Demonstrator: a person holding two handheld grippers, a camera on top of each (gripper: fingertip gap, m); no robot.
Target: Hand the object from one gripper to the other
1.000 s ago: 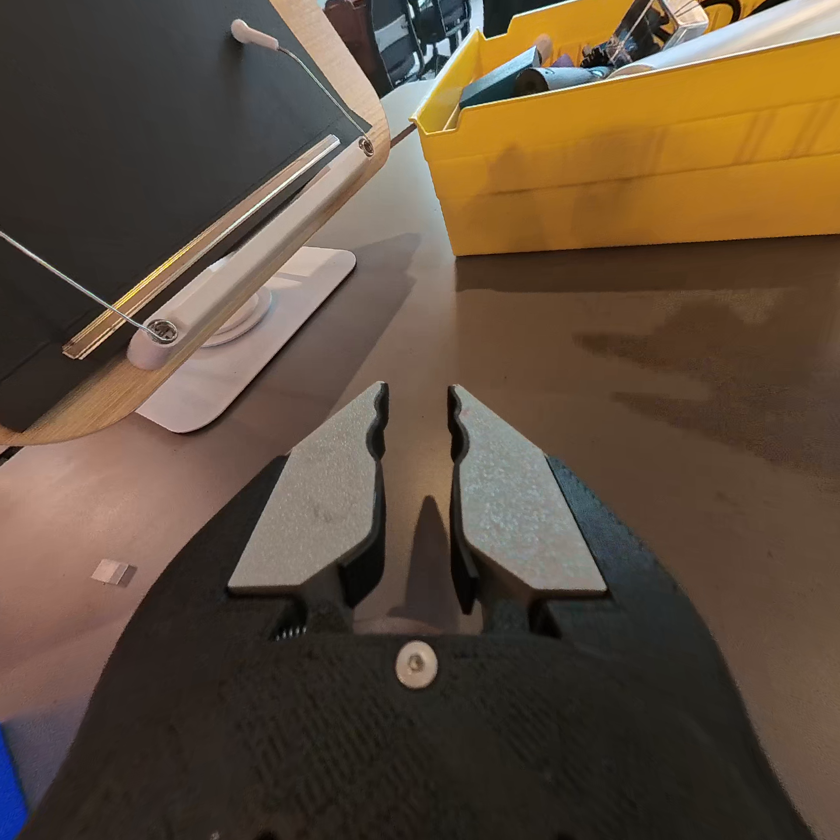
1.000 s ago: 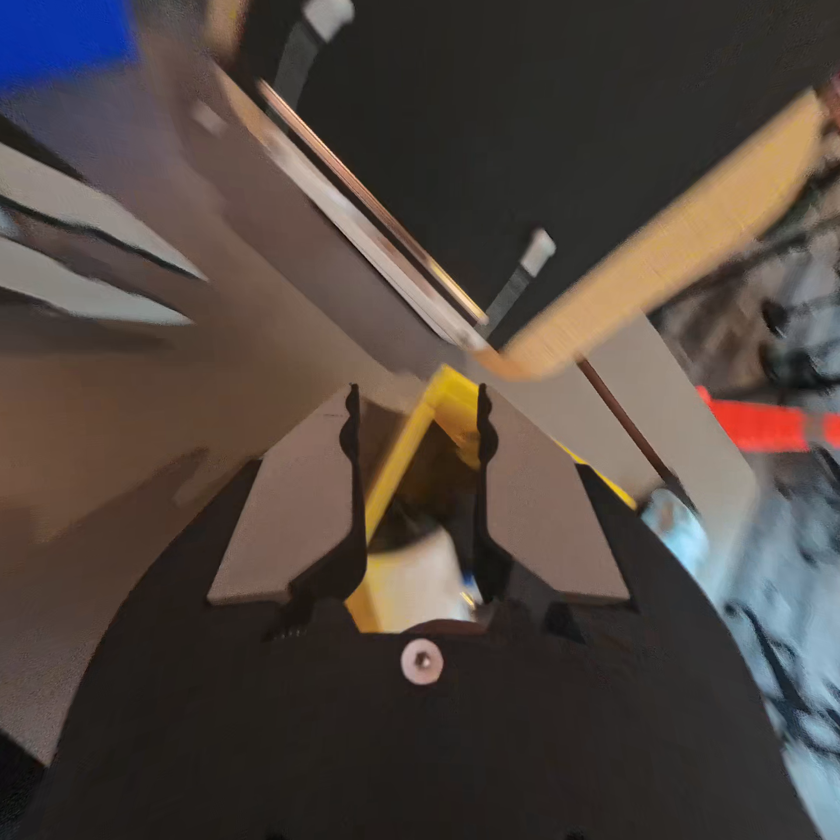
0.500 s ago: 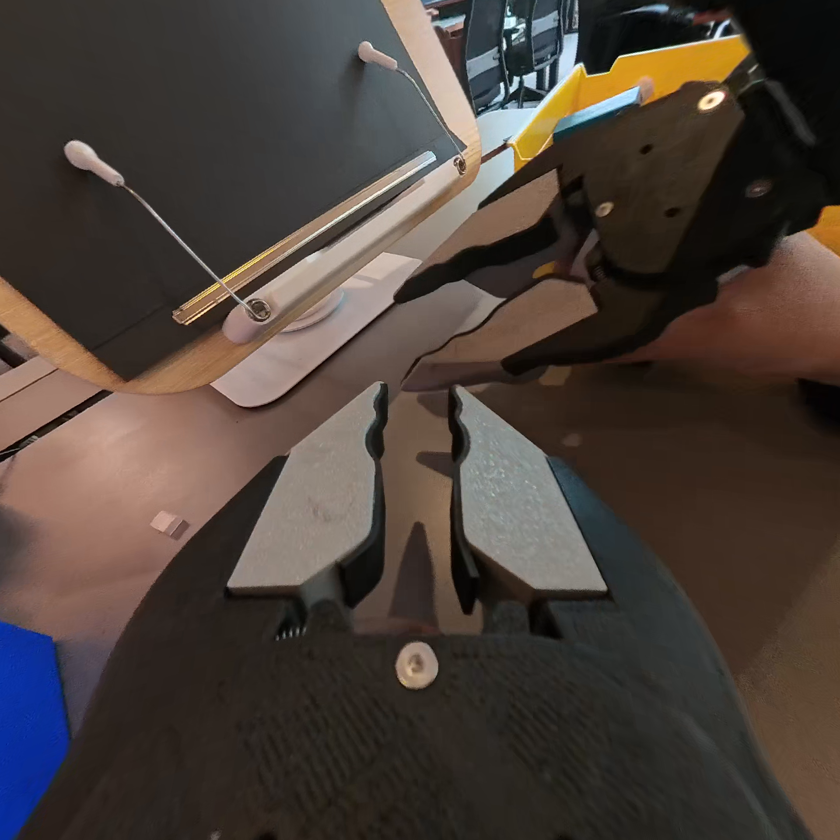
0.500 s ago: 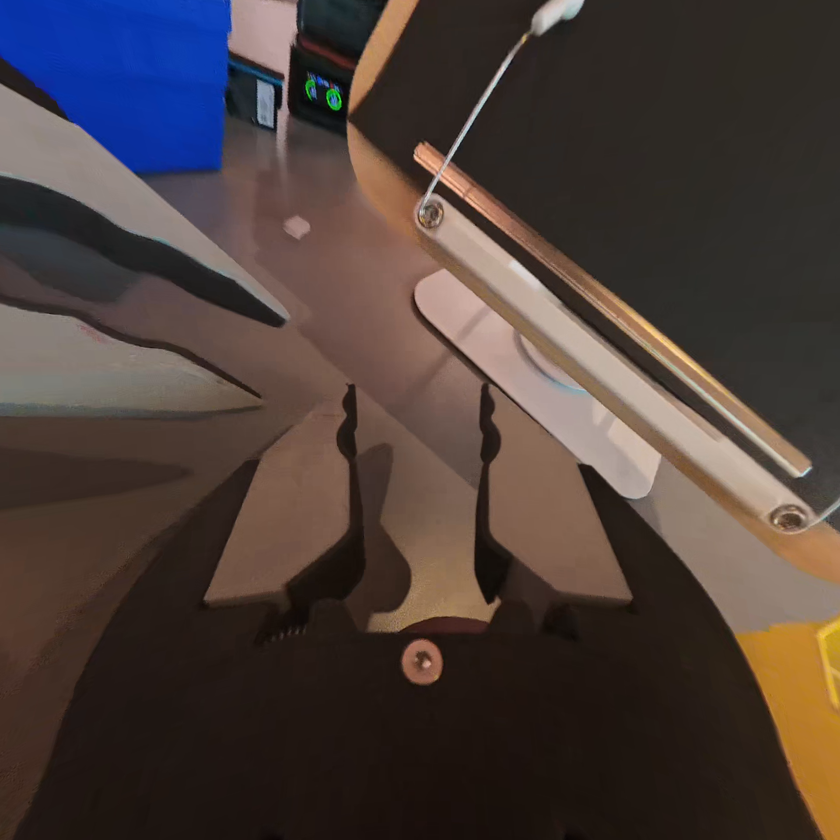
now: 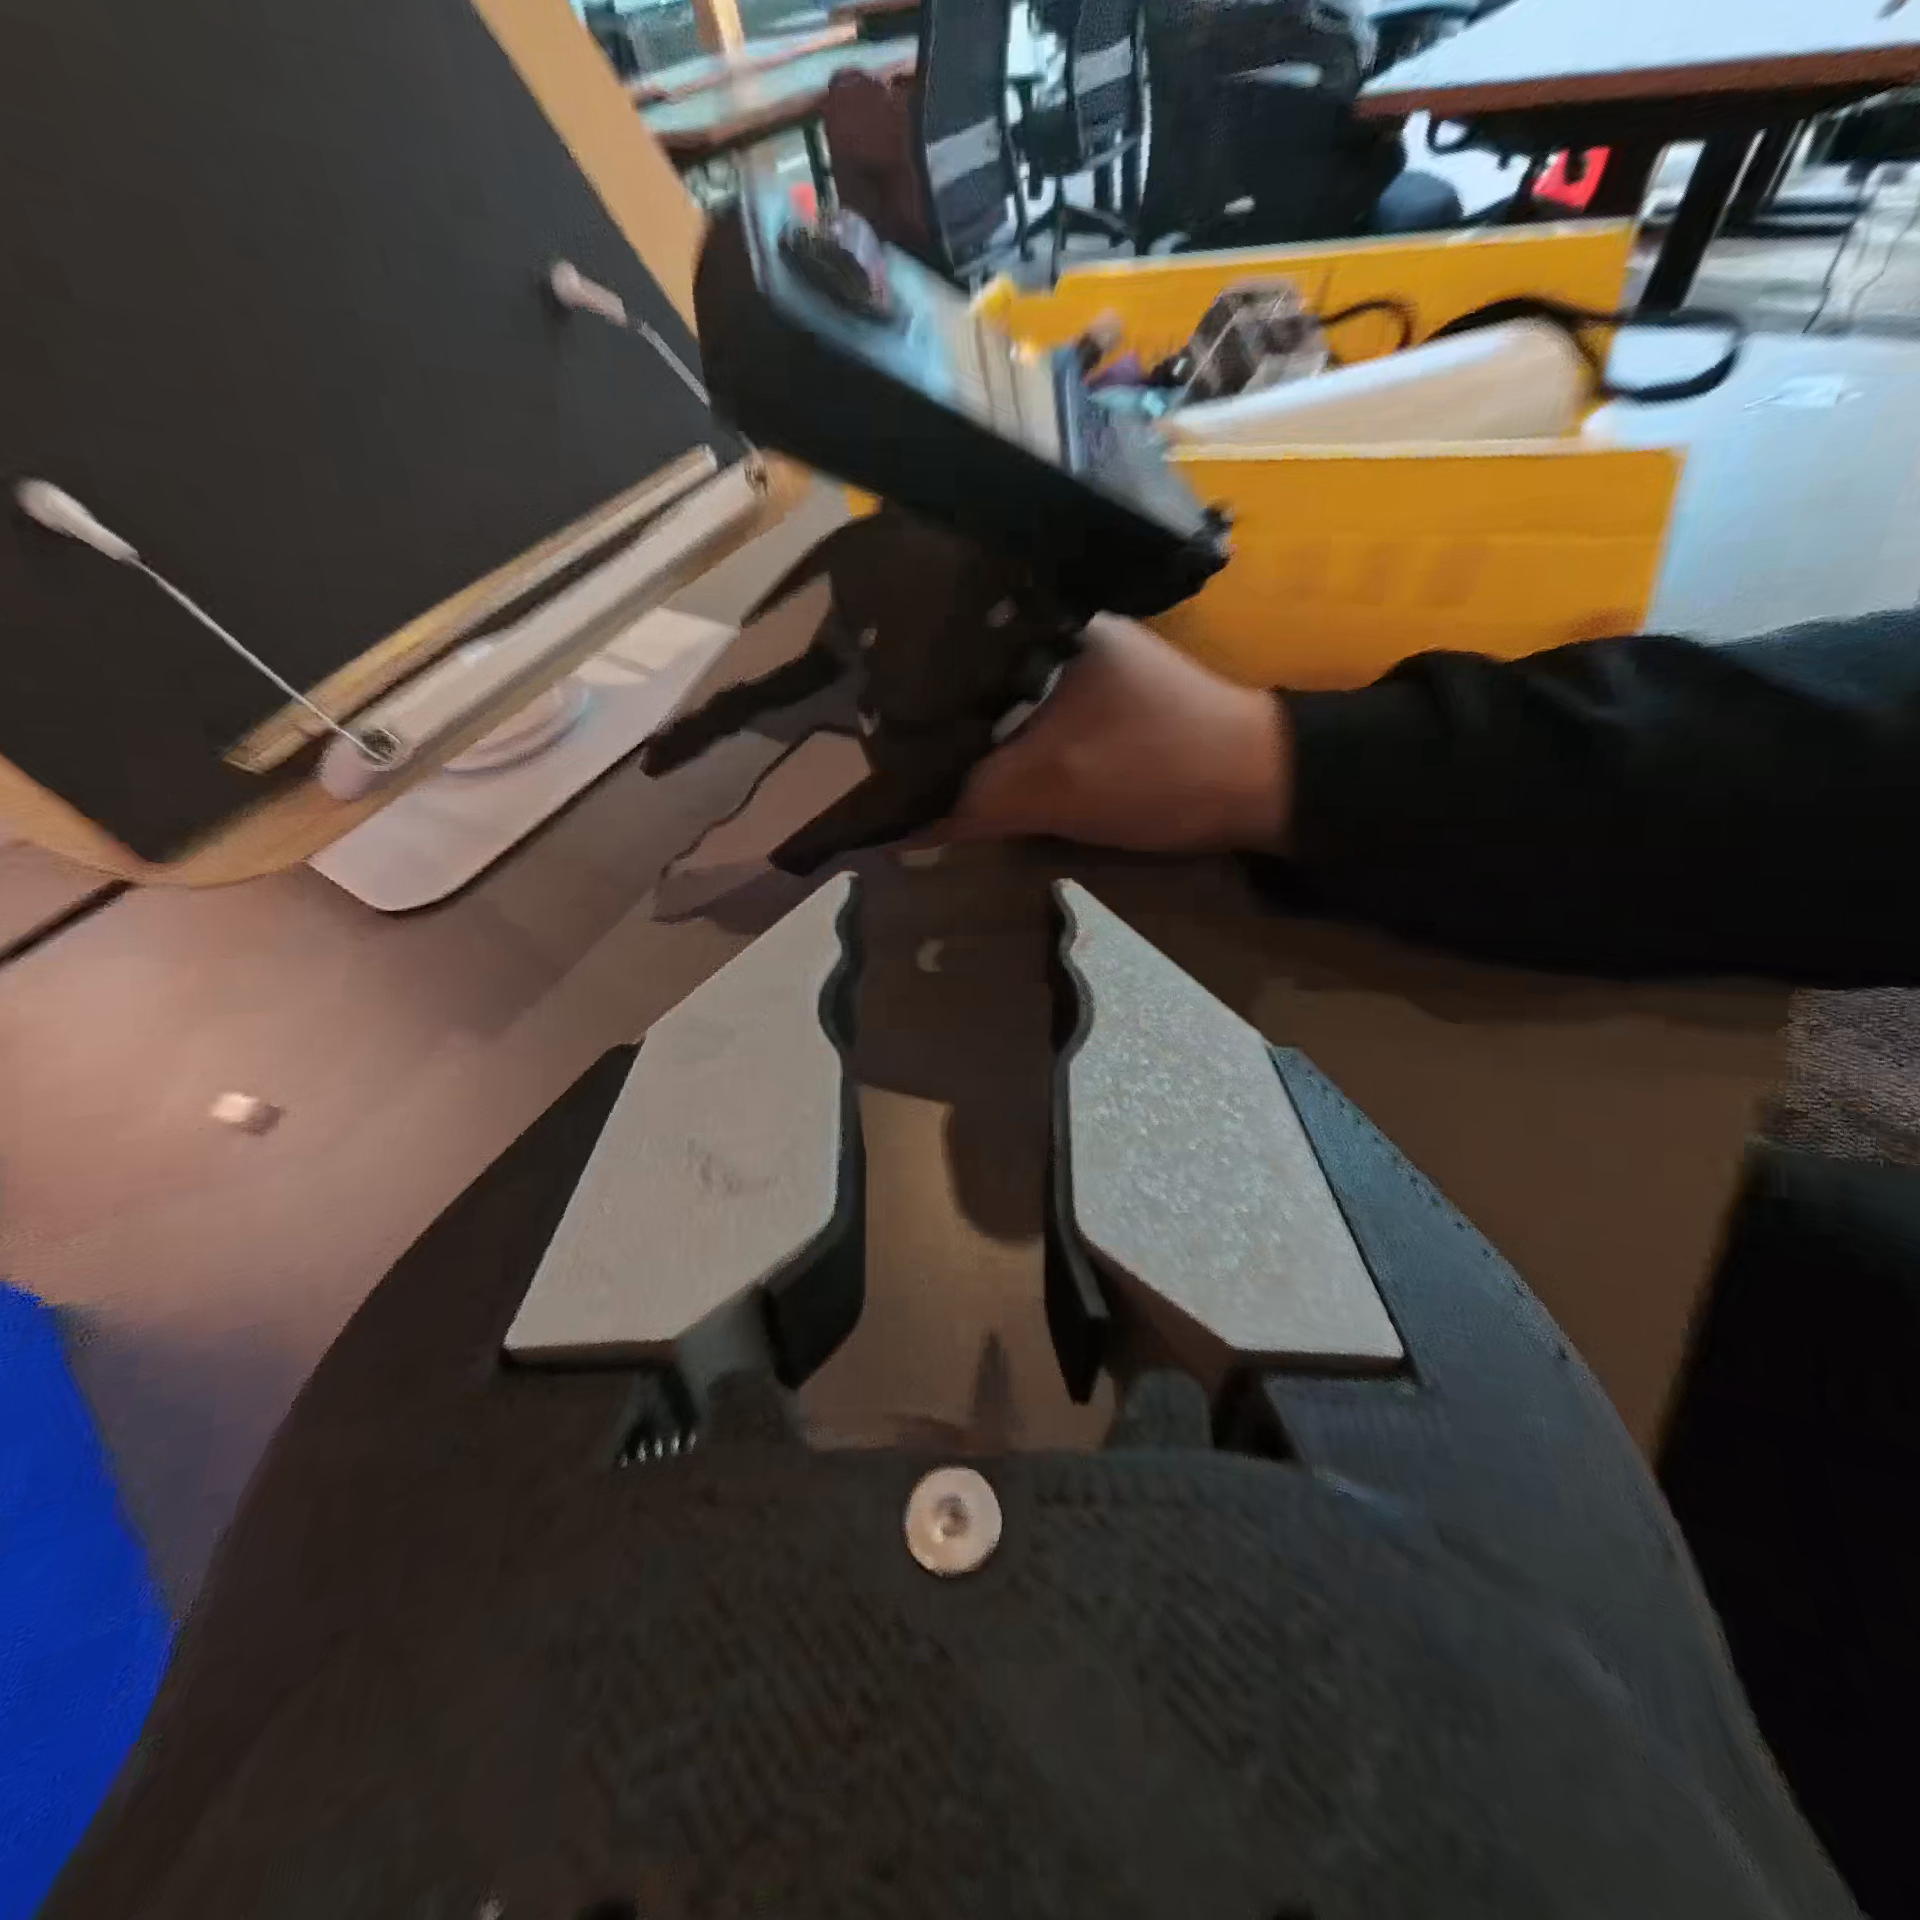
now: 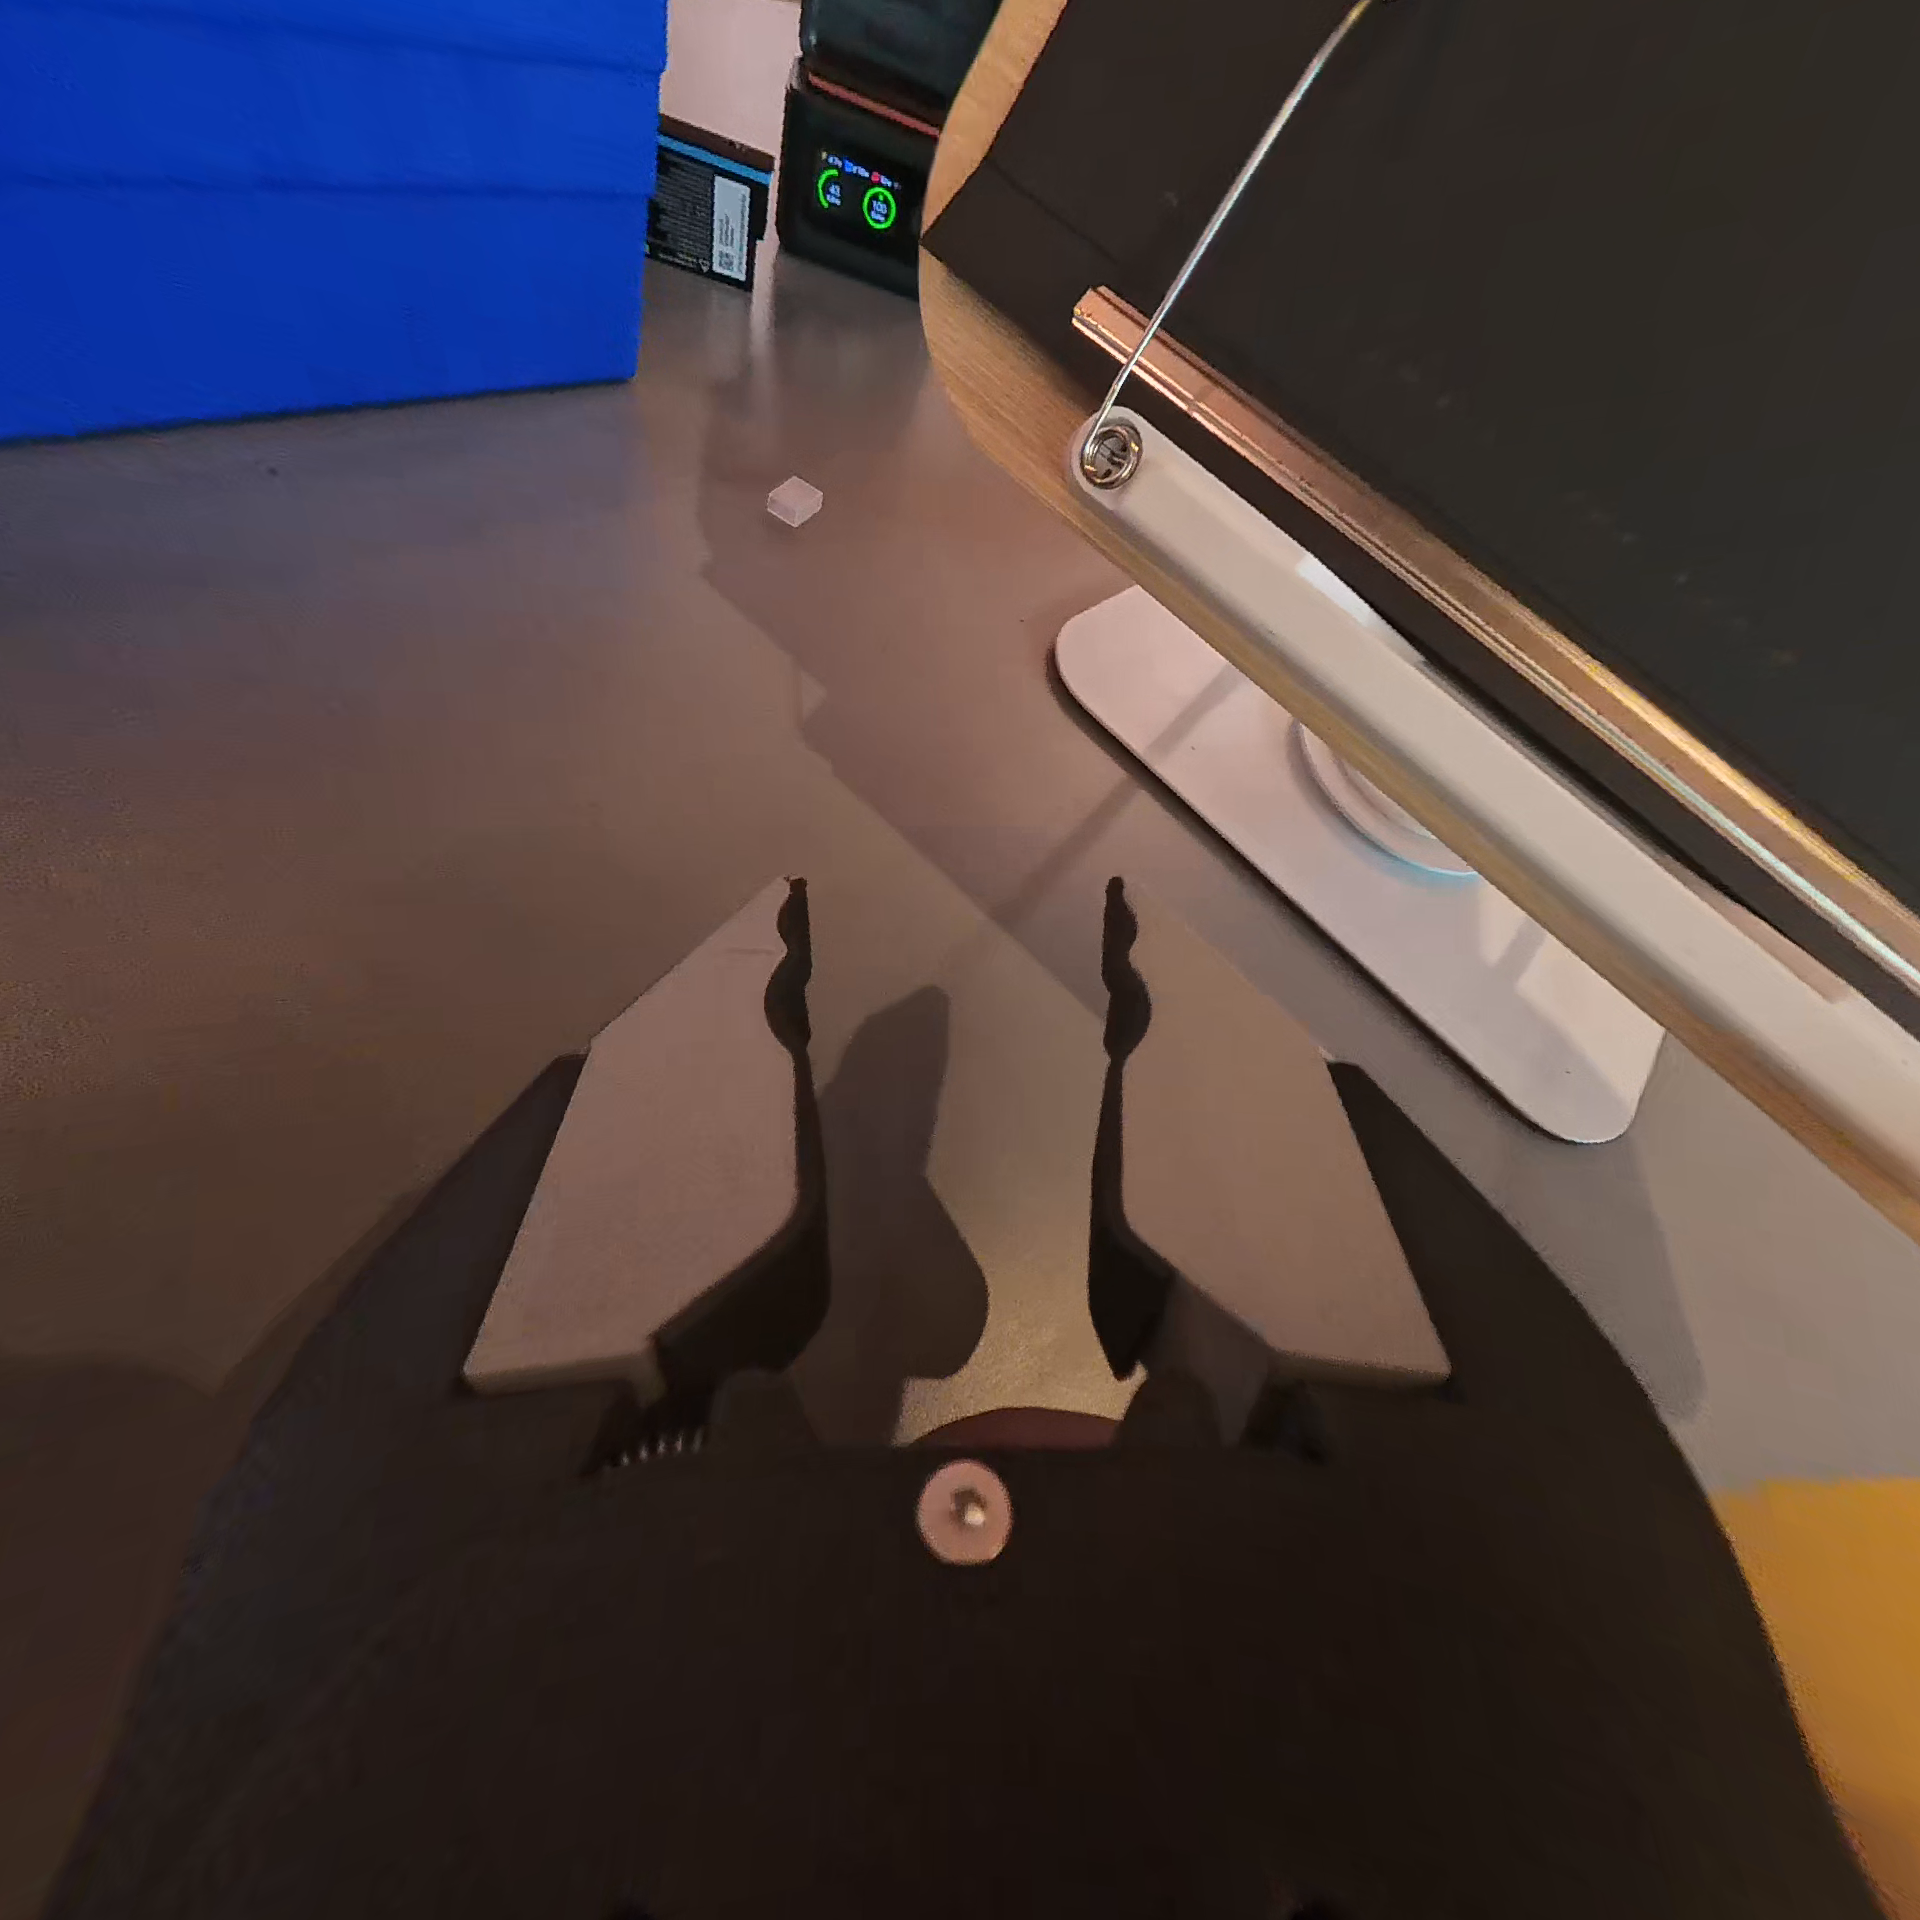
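Observation:
My left gripper (image 5: 954, 904) is open and empty, low over the brown table (image 5: 416, 1039). My right gripper (image 6: 956, 904) is open and empty too, its jaws wide apart. In the left wrist view the right gripper (image 5: 717, 810) is just ahead, held by a hand (image 5: 1122, 748) in a black sleeve, pointing left with nothing between its fingers. A small clear cube (image 6: 795, 503) lies on the table ahead of the right gripper. It also shows in the left wrist view (image 5: 244, 1112), at the left. No other loose object is in view.
A tilted black book stand (image 6: 1558, 260) with a wooden edge, wire arms and a white base (image 6: 1351, 852) stands close on the right of the right gripper. It also shows in the left wrist view (image 5: 312, 312). A yellow bin (image 5: 1403, 561) of items sits behind. A blue bin (image 6: 312, 208), a small box (image 6: 712, 218) and a screen device (image 6: 857, 197) stand at the back. Between my right fingertips and the small clear cube (image 6: 795, 503) there is roughly 15 cm.
The right gripper has swung from the yellow bin towards the stand and the cube. The left gripper's fingers have left the right view. The left jaws have opened a little wider.

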